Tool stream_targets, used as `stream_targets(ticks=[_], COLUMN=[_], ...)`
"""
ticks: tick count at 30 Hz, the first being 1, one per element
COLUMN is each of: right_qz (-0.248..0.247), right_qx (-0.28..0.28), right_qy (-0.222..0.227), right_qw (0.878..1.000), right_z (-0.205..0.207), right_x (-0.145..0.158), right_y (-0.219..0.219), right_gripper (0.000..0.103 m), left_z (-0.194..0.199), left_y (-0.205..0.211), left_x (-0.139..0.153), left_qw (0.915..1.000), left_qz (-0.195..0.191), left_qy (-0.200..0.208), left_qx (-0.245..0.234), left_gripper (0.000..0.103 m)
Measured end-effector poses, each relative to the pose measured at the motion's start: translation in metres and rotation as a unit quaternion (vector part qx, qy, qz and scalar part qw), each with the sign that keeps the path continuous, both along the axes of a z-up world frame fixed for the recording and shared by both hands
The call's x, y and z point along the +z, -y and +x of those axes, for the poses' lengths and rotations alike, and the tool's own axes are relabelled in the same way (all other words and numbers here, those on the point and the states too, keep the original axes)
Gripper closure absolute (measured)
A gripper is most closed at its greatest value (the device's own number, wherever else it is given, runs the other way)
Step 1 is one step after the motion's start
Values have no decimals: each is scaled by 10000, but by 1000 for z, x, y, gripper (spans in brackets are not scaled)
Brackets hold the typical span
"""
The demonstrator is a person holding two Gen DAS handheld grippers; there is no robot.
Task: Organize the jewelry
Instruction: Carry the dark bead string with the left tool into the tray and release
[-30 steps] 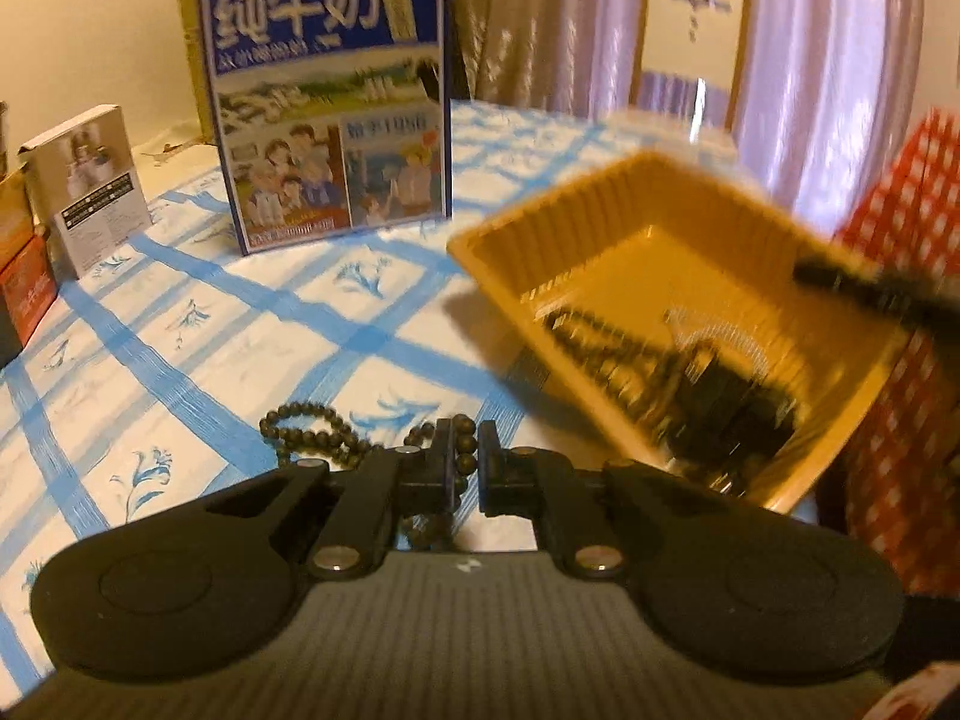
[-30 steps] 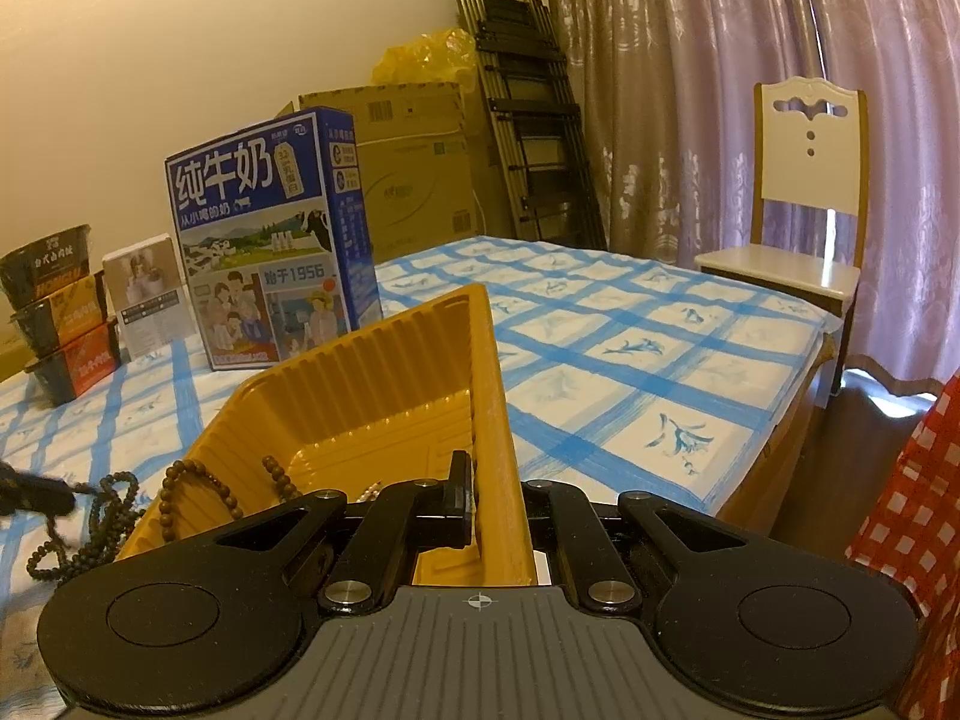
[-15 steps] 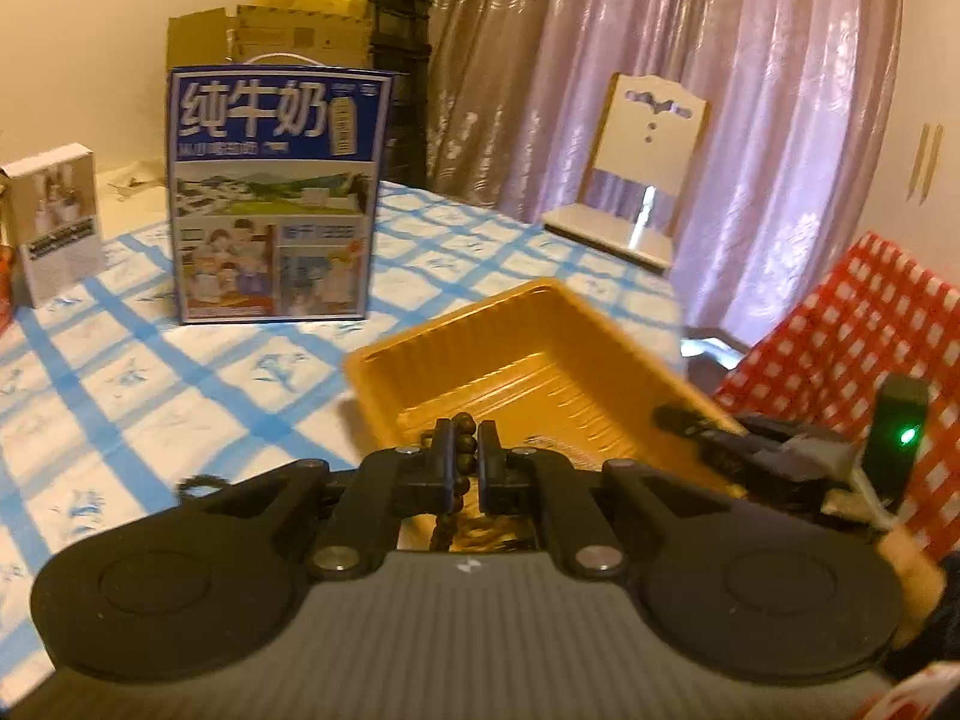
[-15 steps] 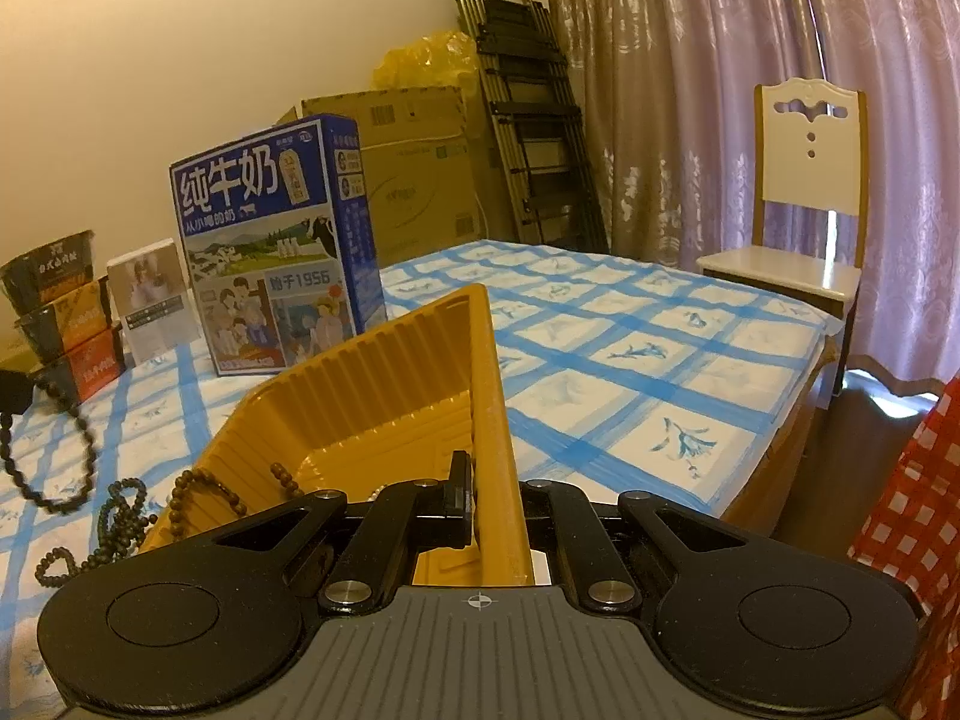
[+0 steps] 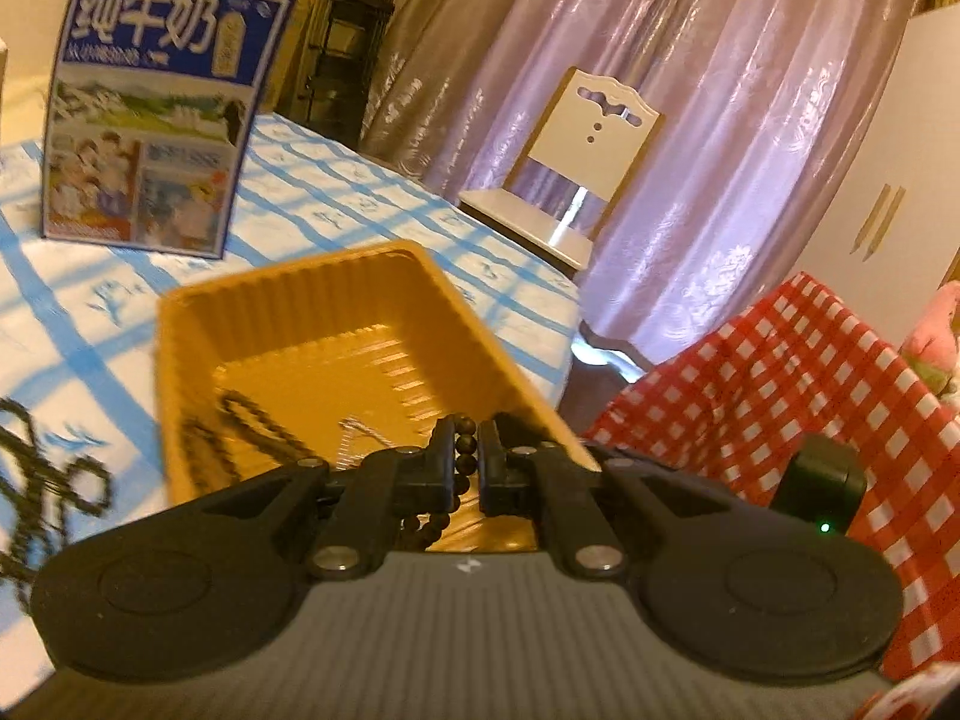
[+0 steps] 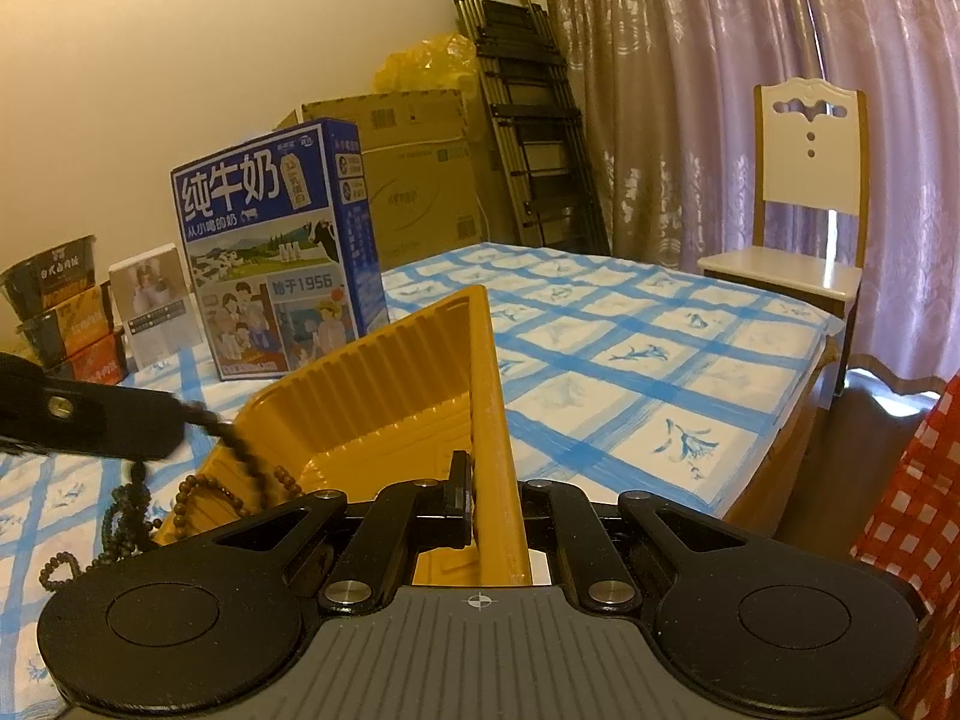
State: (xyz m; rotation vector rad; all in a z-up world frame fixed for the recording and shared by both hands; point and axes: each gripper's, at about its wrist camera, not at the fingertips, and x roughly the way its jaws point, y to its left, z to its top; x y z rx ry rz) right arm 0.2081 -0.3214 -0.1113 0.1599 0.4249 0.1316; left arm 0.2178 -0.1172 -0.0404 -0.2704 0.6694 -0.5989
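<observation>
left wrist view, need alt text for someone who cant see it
The left tongs are shut on a dark bead strand above the near end of a tilted yellow tray, which already holds jewelry. Behind it, a blue milk carton stands on a blue-checked tablecloth, with more dark beads blurred at left.

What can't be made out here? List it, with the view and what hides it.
- Left wrist view: beads on the tablecloth are motion-blurred.
- Left wrist view: the bead strand below the left gripper disappears behind its body.
- Right wrist view: the yellow tray wall hides the right gripper's outer finger.
</observation>
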Motion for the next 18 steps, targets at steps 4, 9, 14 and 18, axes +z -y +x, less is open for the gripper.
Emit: stream_targets(ticks=[4, 9, 14, 18], right_qz=[14, 25, 36, 44], right_qx=[-2, 4, -1, -1], right_qy=[-6, -5, -5, 7], right_qw=[10000, 10000, 10000, 10000], right_z=[0, 0, 0, 0], right_x=[0, 0, 0, 0], right_y=[0, -1, -1, -1], right_gripper=[97, 97, 96, 96], left_z=[4, 8, 12, 12], left_y=[10, 16, 22, 23], left_x=[-7, -13, -20, -22], left_qw=[9999, 9997, 9994, 9992], left_qz=[-73, -21, 11, -16], left_qy=[-131, -224, -325, -352], left_qx=[-27, -76, -154, -191], left_gripper=[97, 97, 97, 95])
